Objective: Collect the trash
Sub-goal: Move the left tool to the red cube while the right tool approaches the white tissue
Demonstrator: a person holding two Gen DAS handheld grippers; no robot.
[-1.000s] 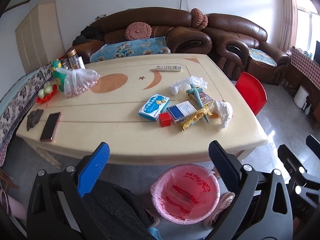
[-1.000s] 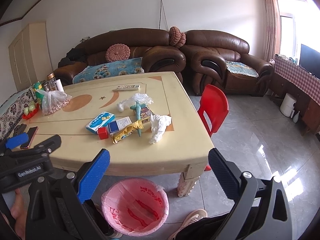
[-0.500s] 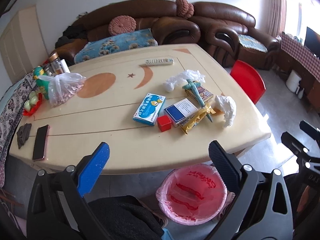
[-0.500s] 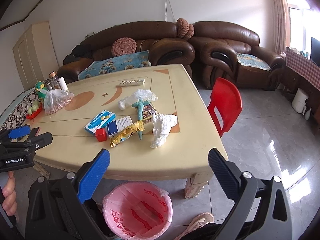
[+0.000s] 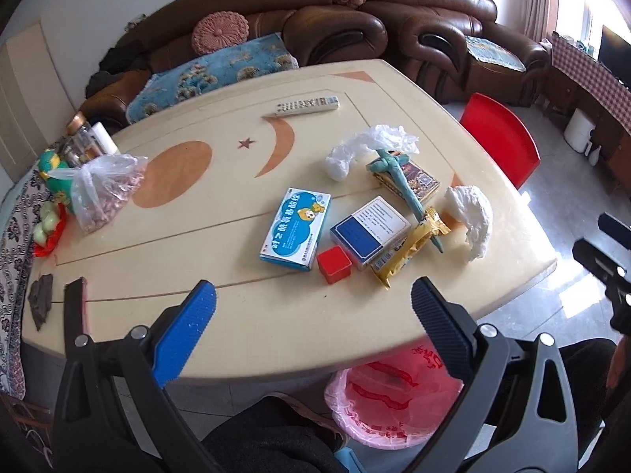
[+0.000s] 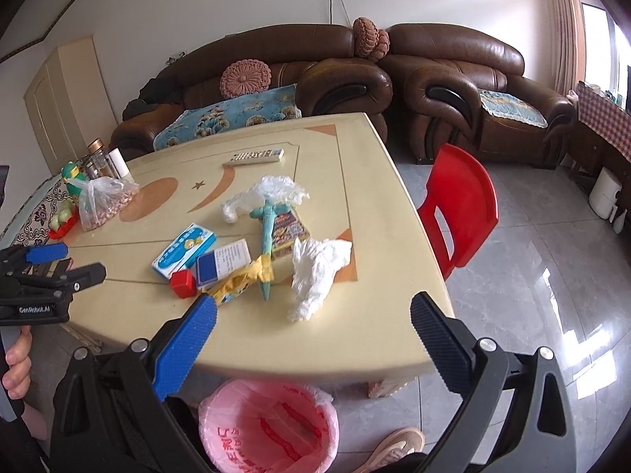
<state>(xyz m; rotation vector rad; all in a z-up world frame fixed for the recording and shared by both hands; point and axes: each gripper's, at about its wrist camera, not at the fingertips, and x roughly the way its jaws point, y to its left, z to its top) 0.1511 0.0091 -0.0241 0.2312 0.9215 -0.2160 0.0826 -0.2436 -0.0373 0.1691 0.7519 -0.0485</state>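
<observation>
Task at start; nothing collected so far as visible.

Left claw (image 5: 313,305) wide, empty, hovering over near bench (image 5: 244,315) edge, lower centre of frame. Right claw (image 6: 313,309) wide, empty, same posture.

Trash on bench, frame centre: white crumpled tissue (image 6: 315,272), clear plastic wrap (image 6: 272,193), yellow snack wrapper (image 6: 242,282). Medicine boxes (image 5: 295,228), red cube (image 5: 334,265) alongside.

Pink-lined bin (image 6: 268,425) on floor below bench edge, bottom of frame; contents unclear, appears empty.

All pieces outstanding.

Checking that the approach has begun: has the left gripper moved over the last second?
Yes. In the right wrist view the left gripper has come forward, its fingers now reaching over the near edge of the table, toward the red cube.
</observation>
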